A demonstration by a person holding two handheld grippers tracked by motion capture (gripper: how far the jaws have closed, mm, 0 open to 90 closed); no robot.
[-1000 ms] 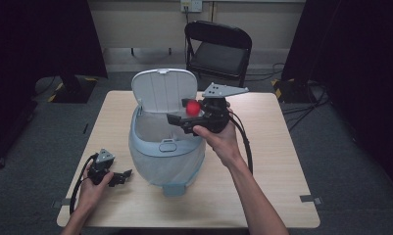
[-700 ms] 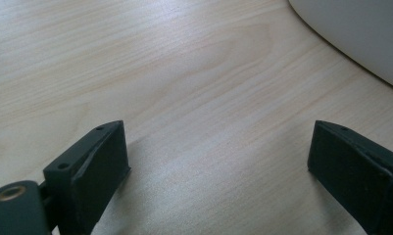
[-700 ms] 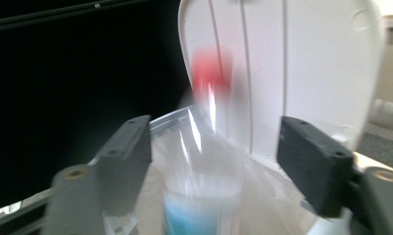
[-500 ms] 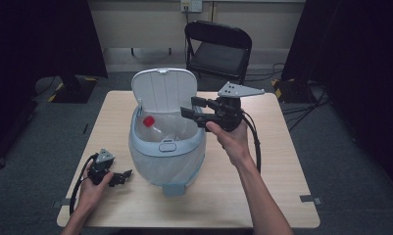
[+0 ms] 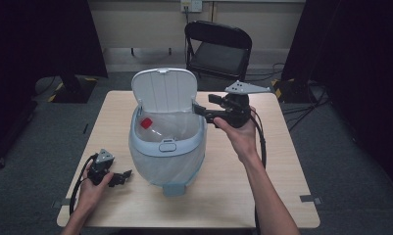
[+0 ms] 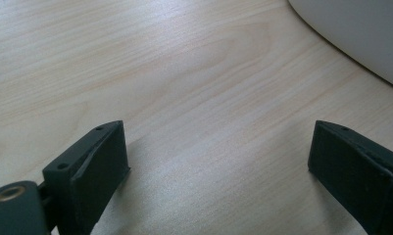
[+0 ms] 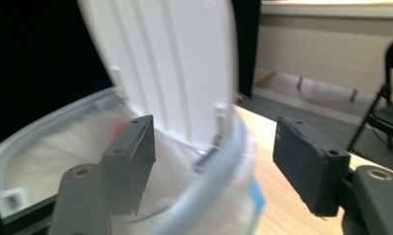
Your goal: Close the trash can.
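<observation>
Two wide, empty tongs: right tongs (image 5: pixel 200 111) beside the bin (image 5: pixel 167 147) rim, left tongs (image 5: pixel 123 177) near its base.

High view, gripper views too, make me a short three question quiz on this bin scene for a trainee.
1. True or false: the bin lid stands open.
2. Where does the red item lie? A) on the table B) inside the bin C) on the chair
3. Which gripper rests low by the table?

Key:
1. True.
2. B, inside the light blue bin.
3. The left gripper, jaws apart over bare wood; the right gripper is by the bin's rim, open with nothing in it.
</observation>
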